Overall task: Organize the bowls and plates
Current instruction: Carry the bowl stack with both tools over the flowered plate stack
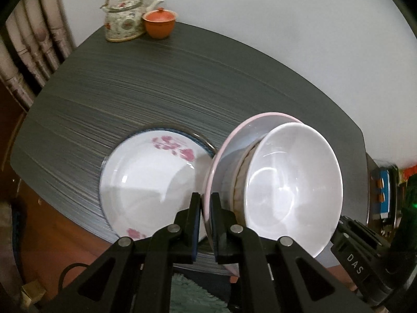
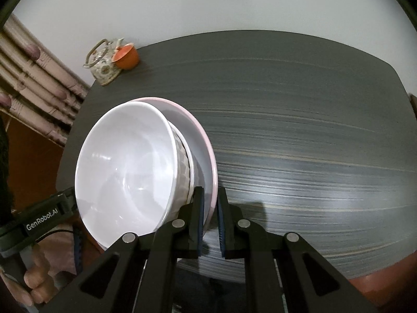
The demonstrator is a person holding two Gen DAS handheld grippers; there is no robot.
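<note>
A pink-rimmed plate [image 1: 226, 140] [image 2: 206, 135] hangs tilted above the dark table [image 1: 156, 83] [image 2: 312, 130]. It carries a white bowl [image 1: 292, 182] [image 2: 125, 167] nested in a patterned bowl [image 1: 239, 172] [image 2: 183, 161]. My left gripper [image 1: 206, 208] is shut on the plate's rim on one side. On the opposite side my right gripper [image 2: 211, 203] is shut on the same rim. A white plate with pink flowers [image 1: 146, 172] lies on the table just left of the held stack, with a blue edge showing behind it.
A flowered teapot [image 1: 125, 18] [image 2: 103, 62] and an orange lidded cup [image 1: 159, 23] [image 2: 126, 56] stand at the table's far left corner by the wall. A person's hand [image 2: 34, 281] holds the left gripper's handle. Curtains hang at the left.
</note>
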